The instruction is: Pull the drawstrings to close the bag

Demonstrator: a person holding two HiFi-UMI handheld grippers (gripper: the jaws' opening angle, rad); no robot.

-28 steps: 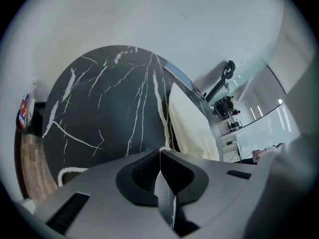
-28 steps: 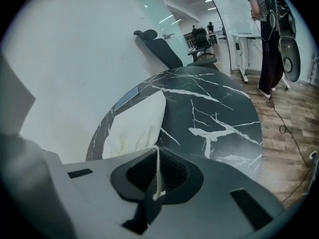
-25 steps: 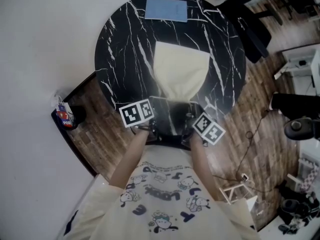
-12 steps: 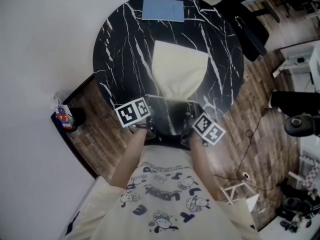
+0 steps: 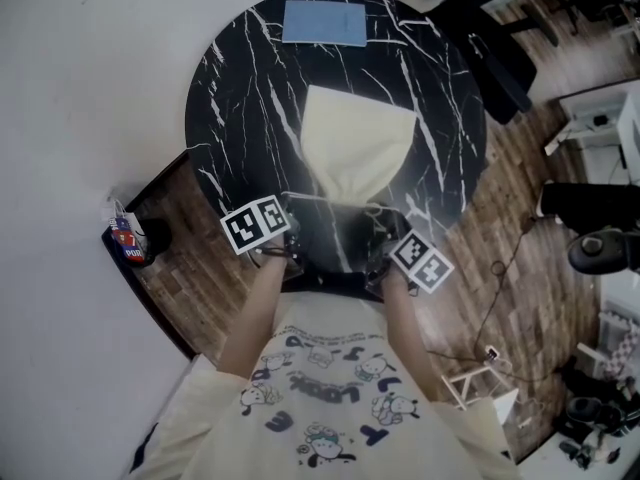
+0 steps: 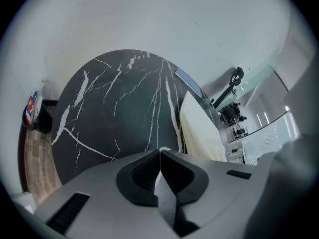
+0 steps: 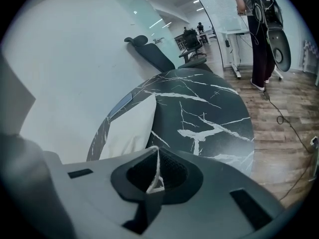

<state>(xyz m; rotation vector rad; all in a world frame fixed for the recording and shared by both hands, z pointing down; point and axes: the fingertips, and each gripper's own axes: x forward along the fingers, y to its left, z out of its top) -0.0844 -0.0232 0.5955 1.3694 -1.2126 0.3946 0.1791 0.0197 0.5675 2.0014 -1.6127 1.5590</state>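
A cream drawstring bag lies in the middle of the round black marble table, its gathered mouth toward me. My left gripper is at the near left of the mouth, my right gripper at the near right. In the left gripper view the left gripper is shut, with a small white bit of string at its tip and the bag to its right. In the right gripper view the right gripper is shut on a white drawstring, with the bag to its left.
A blue sheet lies at the table's far edge. A dark office chair stands beyond the table on the right. A low dark stand with a red and blue pack sits by the white wall. Cables cross the wooden floor.
My left gripper has drawn a little to the left, away from the bag's mouth. The right gripper has shifted slightly toward me. Both stay shut.
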